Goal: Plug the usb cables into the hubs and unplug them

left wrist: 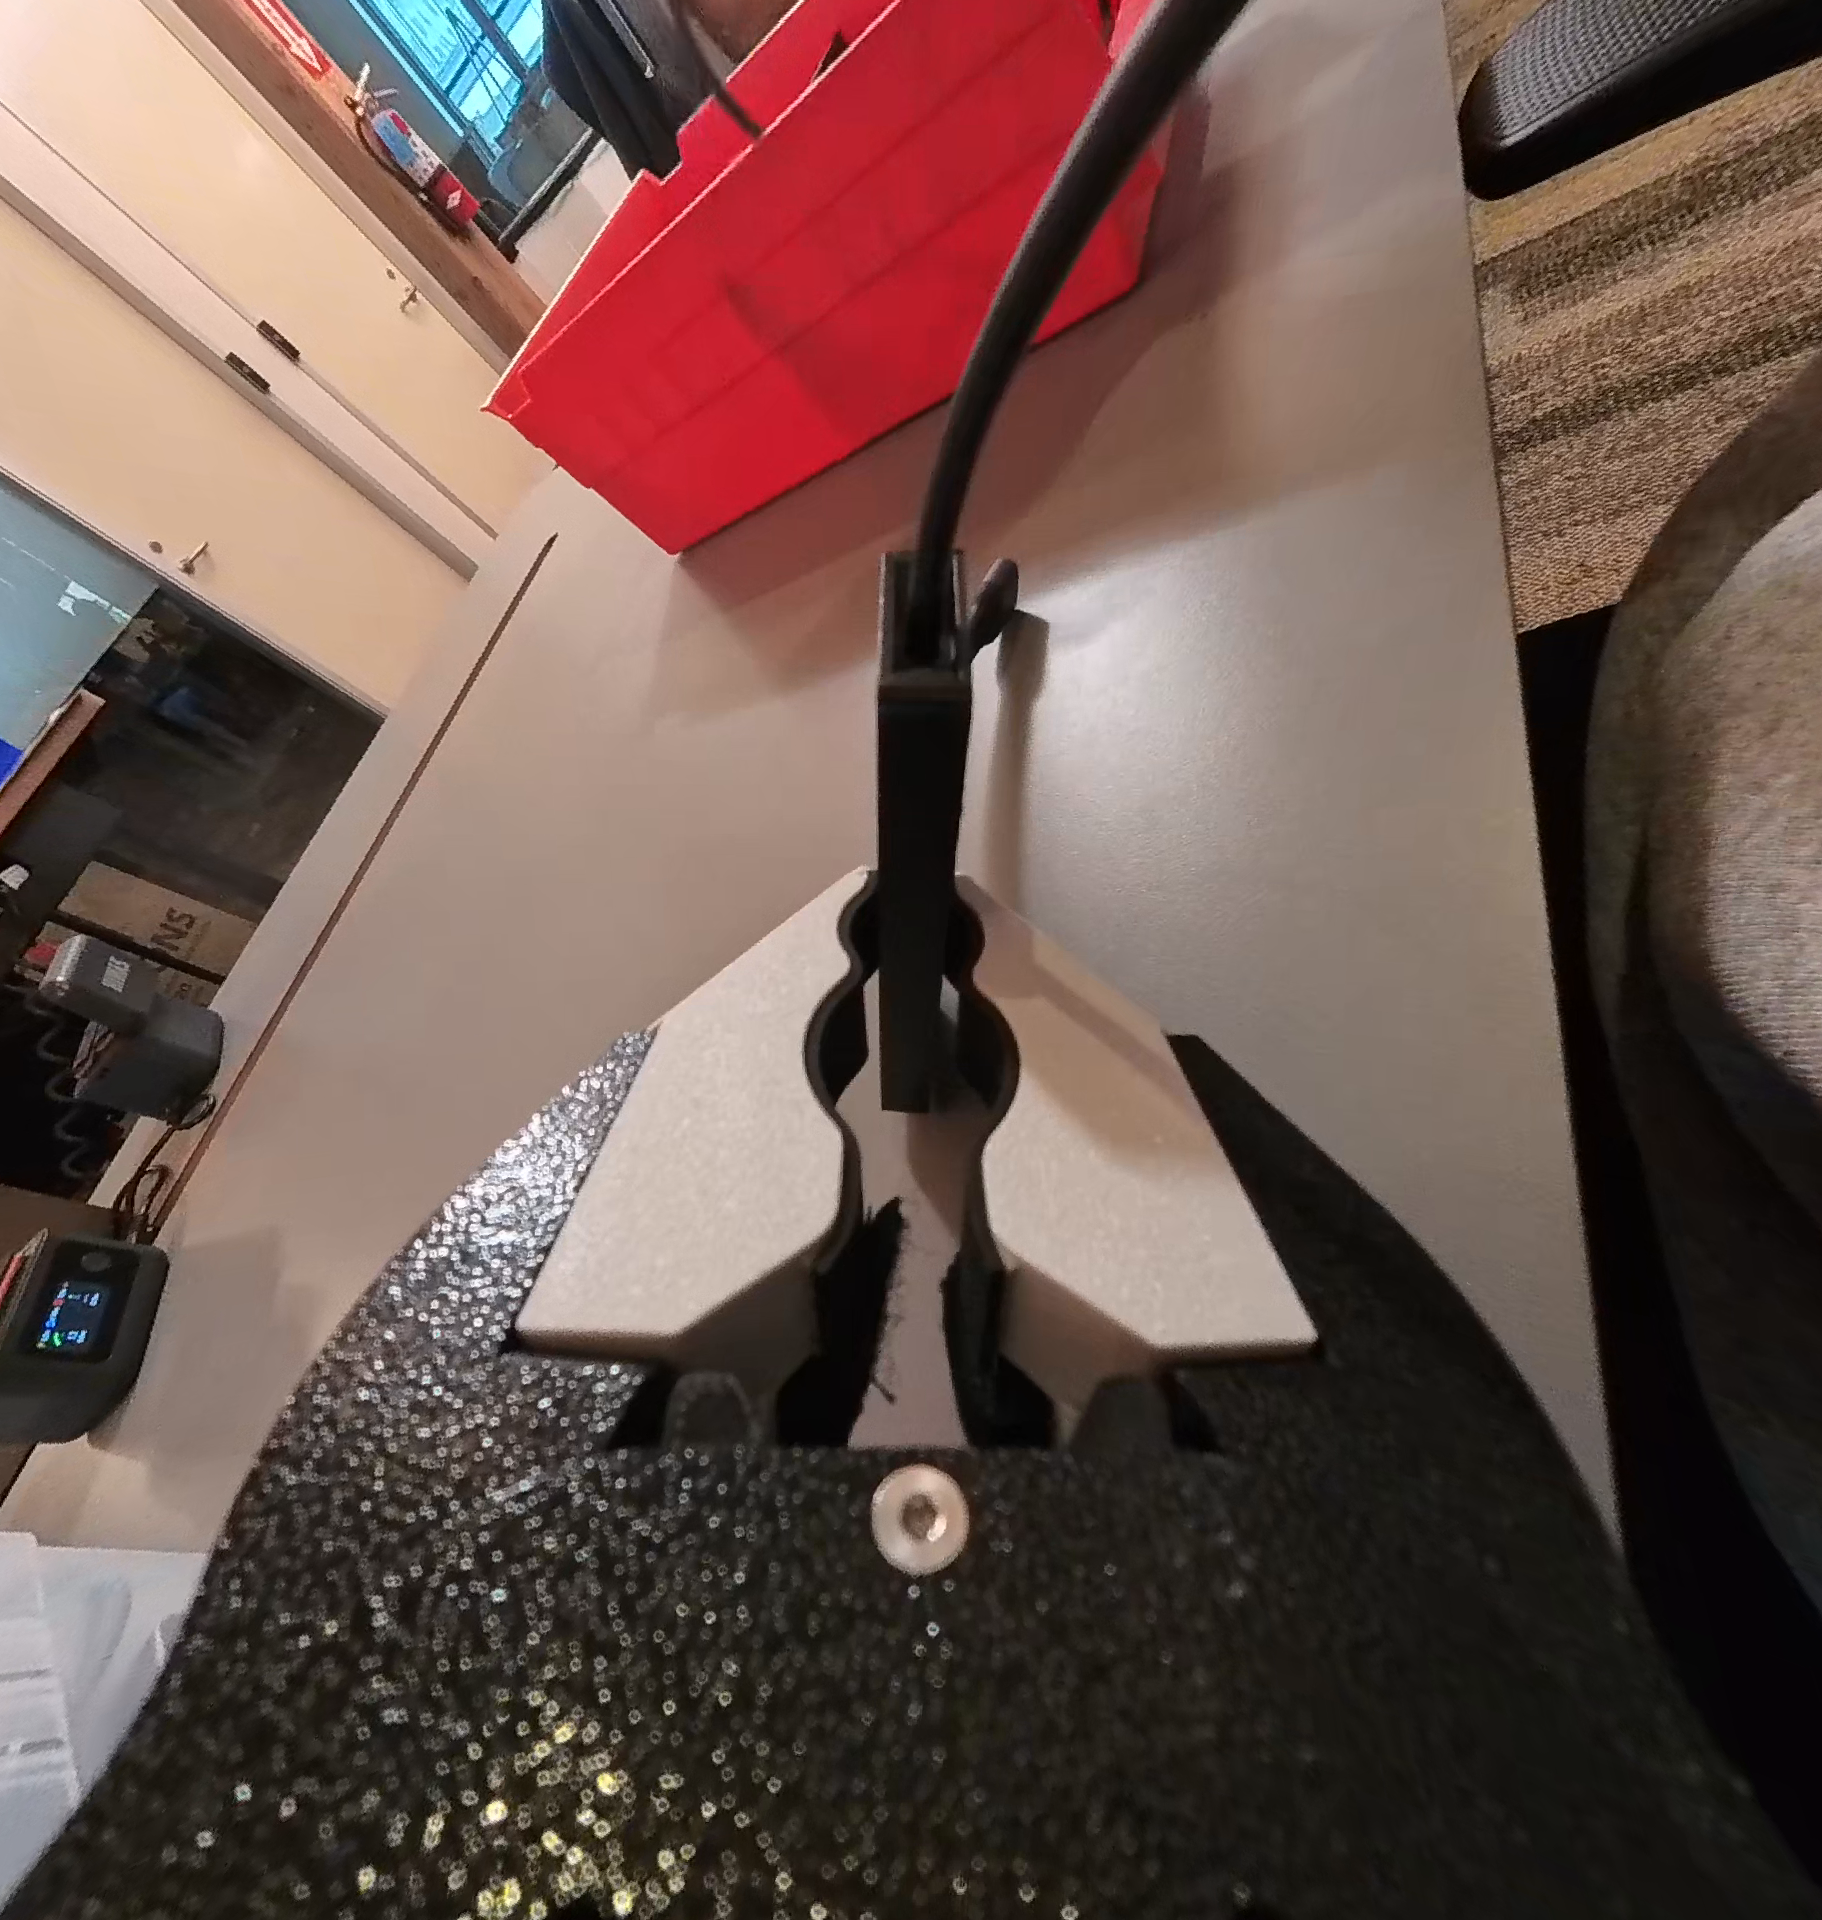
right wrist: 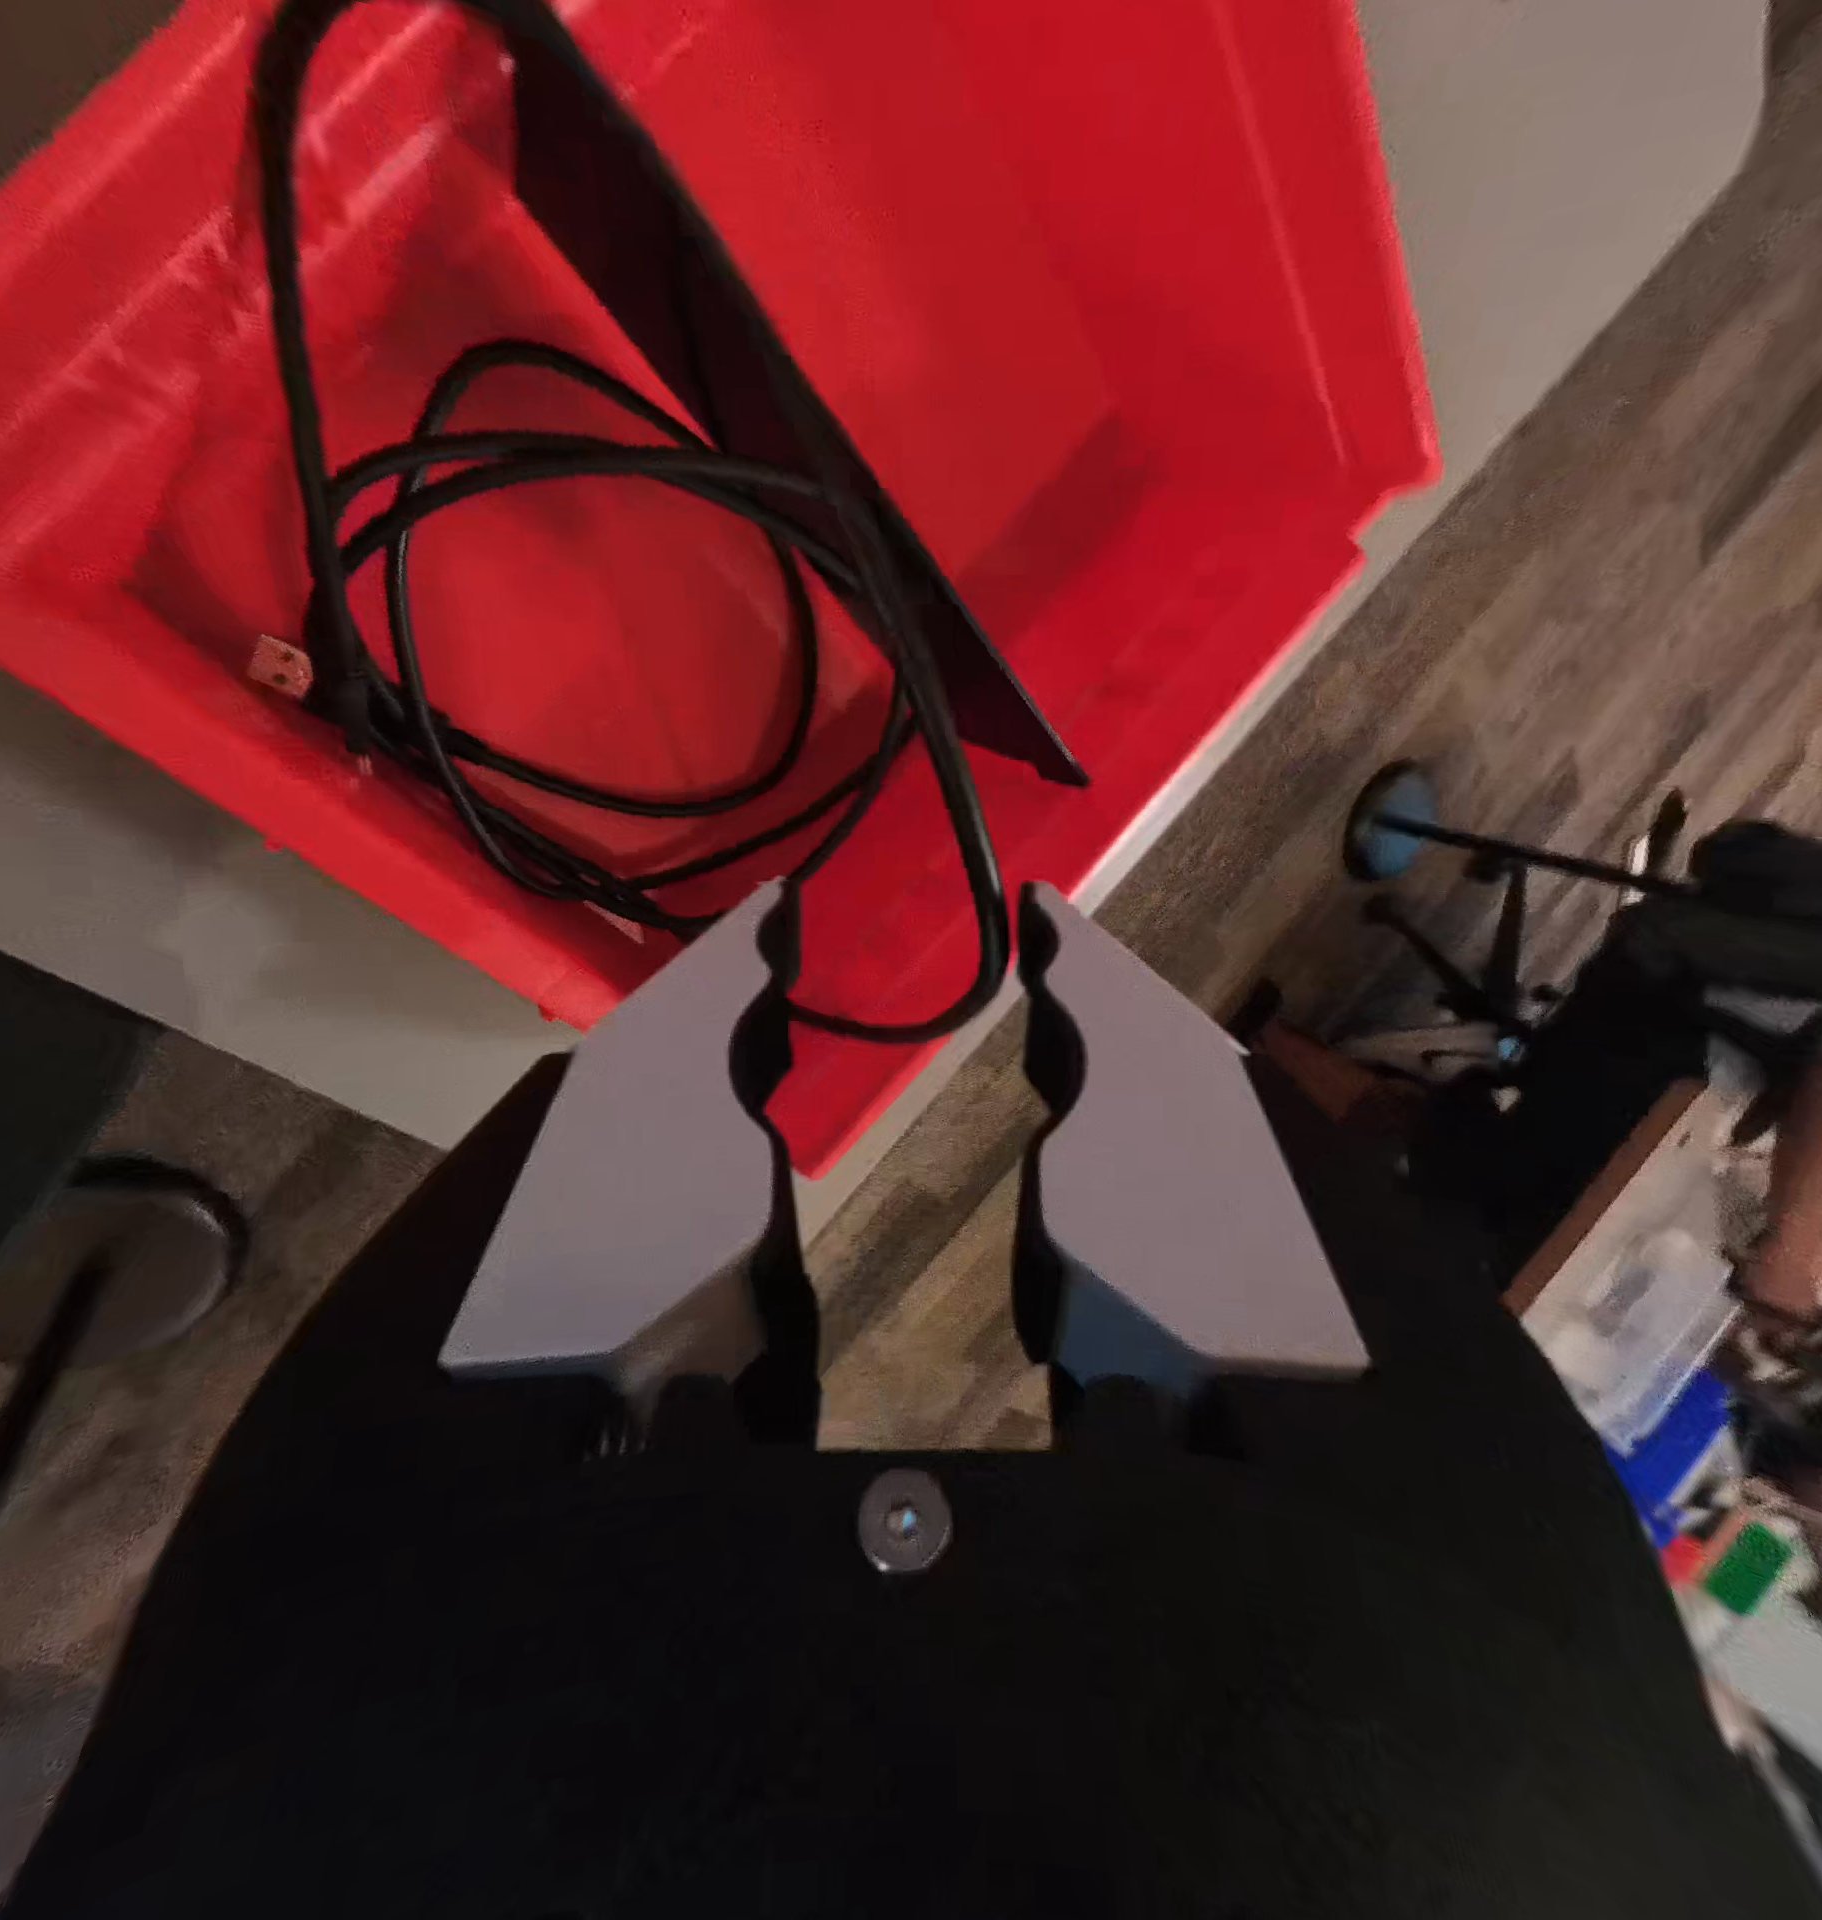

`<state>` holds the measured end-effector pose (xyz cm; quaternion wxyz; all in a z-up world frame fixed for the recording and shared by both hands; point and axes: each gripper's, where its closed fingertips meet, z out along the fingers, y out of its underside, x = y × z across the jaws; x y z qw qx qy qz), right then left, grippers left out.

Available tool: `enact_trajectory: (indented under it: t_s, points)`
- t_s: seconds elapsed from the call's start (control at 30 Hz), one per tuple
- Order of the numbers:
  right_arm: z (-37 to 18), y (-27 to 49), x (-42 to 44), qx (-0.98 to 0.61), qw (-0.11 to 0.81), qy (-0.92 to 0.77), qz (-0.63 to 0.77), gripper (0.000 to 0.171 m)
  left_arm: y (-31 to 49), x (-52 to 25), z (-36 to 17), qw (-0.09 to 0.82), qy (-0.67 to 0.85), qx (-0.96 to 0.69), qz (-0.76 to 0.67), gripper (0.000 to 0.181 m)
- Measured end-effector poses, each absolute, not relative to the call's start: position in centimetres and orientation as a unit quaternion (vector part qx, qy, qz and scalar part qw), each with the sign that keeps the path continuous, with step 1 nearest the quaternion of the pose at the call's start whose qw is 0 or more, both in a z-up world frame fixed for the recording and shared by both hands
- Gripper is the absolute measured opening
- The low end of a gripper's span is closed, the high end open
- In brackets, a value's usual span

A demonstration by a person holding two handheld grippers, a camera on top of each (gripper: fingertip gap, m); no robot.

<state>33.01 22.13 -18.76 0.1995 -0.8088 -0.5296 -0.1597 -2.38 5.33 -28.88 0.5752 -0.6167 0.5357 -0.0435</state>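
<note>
In the left wrist view my left gripper (left wrist: pixel 912 894) is shut on a slim black USB hub (left wrist: pixel 922 790), seen edge-on and sticking out past the fingertips above the grey table (left wrist: pixel 1250 831). A black cable (left wrist: pixel 990 364) runs up from the hub's far end. In the right wrist view my right gripper (right wrist: pixel 905 894) is open over a red bin (right wrist: pixel 1146 364). The bin holds coiled black USB cables (right wrist: pixel 595 623) with a metal plug (right wrist: pixel 283 670) at the left. One cable loop (right wrist: pixel 990 935) hangs between the open fingers. A dark flat piece (right wrist: pixel 741 395) crosses the bin, too blurred to identify.
The red bin (left wrist: pixel 834 312) stands on the table beyond the hub. A small device with a lit screen (left wrist: pixel 65 1309) sits at the left edge. A black chair (left wrist: pixel 1665 94) and a grey-clad person (left wrist: pixel 1738 831) are at the right. A tripod stand (right wrist: pixel 1509 883) stands on the floor. Left tips to right tips: about 40 cm.
</note>
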Motion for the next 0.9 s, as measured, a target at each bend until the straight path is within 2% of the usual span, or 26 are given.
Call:
enact_trajectory:
  t_s: [0.03, 0.1, 0.23, 0.3, 0.4, 0.47, 0.57, 0.67, 0.8, 0.9]
  points:
    - [-17.8, 22.0, 33.1, -0.816, 0.211, -0.515, -0.16, 0.05, 5.3, -2.4, -28.9, 0.575, 0.536, -0.617, -0.044, 0.008]
    - [-15.7, 21.7, 32.8, -0.813, 0.252, -0.499, -0.165, 0.057, 5.3, -2.3, -28.9, 0.576, 0.536, -0.616, -0.043, 0.008]
    - [-12.2, 19.9, 29.3, -0.761, 0.355, -0.506, -0.196, 0.059, 5.4, -2.1, -28.9, 0.576, 0.536, -0.615, -0.042, 0.008]
    - [-12.4, 17.2, 23.6, -0.706, 0.411, -0.559, -0.142, 0.057, 5.5, -2.1, -29.0, 0.577, 0.537, -0.614, -0.042, 0.008]
    - [-16.4, 9.1, 11.2, -0.586, 0.461, -0.661, 0.088, 0.052, 5.4, -2.1, -29.1, 0.578, 0.537, -0.613, -0.042, 0.008]
    - [-20.8, 5.2, 6.3, -0.548, 0.448, -0.683, 0.183, 0.049, 5.3, -2.3, -29.0, 0.576, 0.537, -0.615, -0.04, 0.008]
    - [-26.5, 4.7, 2.4, -0.514, 0.459, -0.704, 0.173, 0.048, 5.1, -2.4, -29.0, 0.576, 0.539, -0.614, -0.038, 0.008]
    - [-29.9, 5.8, -0.1, -0.489, 0.462, -0.725, 0.15, 0.043, 4.5, -2.3, -28.9, 0.574, 0.549, -0.606, -0.05, 0.009]
    - [-30.9, 5.6, -2.5, -0.447, 0.465, -0.744, 0.175, 0.023, 3.0, -1.5, -28.4, 0.571, 0.567, -0.586, -0.096, 0.009]
    - [-31.0, 4.9, -3.0, -0.415, 0.465, -0.761, 0.182, 0.017, 2.8, -1.5, -28.2, 0.57, 0.568, -0.585, -0.098, 0.009]
